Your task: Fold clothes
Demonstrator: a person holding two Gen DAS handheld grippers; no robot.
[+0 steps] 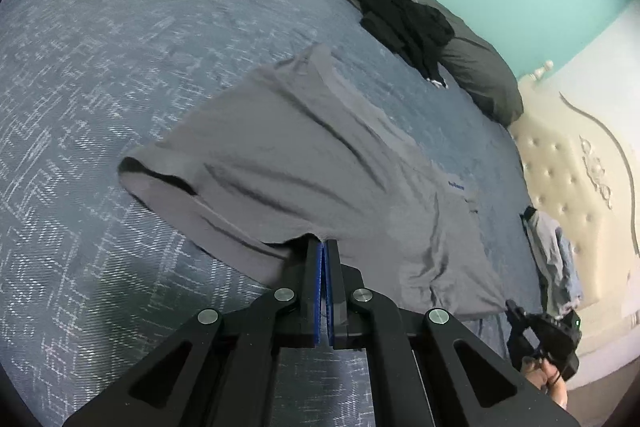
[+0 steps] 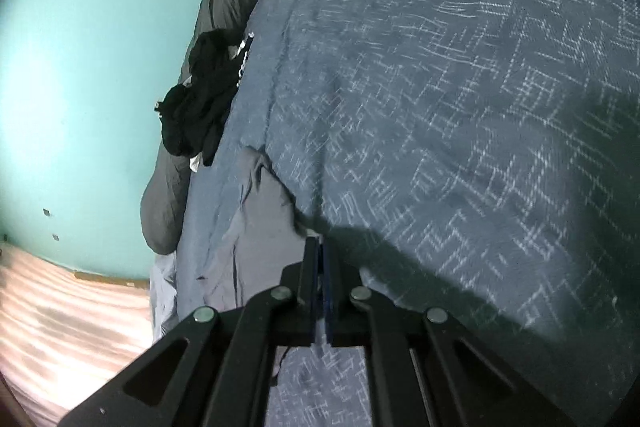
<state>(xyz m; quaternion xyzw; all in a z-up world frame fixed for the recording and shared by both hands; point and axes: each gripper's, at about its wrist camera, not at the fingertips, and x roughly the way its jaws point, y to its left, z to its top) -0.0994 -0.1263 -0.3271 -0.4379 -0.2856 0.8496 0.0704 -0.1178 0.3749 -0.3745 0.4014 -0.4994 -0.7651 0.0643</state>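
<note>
Shirt lies on bed, hem lifted: left hand-held gripper clamped on one corner, right hand-held gripper on the other. Looks mid-fold; next likely carries hem toward collar, both corners level. Open bed beyond; black pile near far edge.

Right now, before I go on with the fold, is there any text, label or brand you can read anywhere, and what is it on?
Grey shirt: a small blue print near its far edge, too small and blurred to read.
Black clothes pile: a white patch at its lower end, too small to tell whether it is print.
Blue bedspread: only a woven line pattern, no text.
Nothing else carries lettering.
</note>
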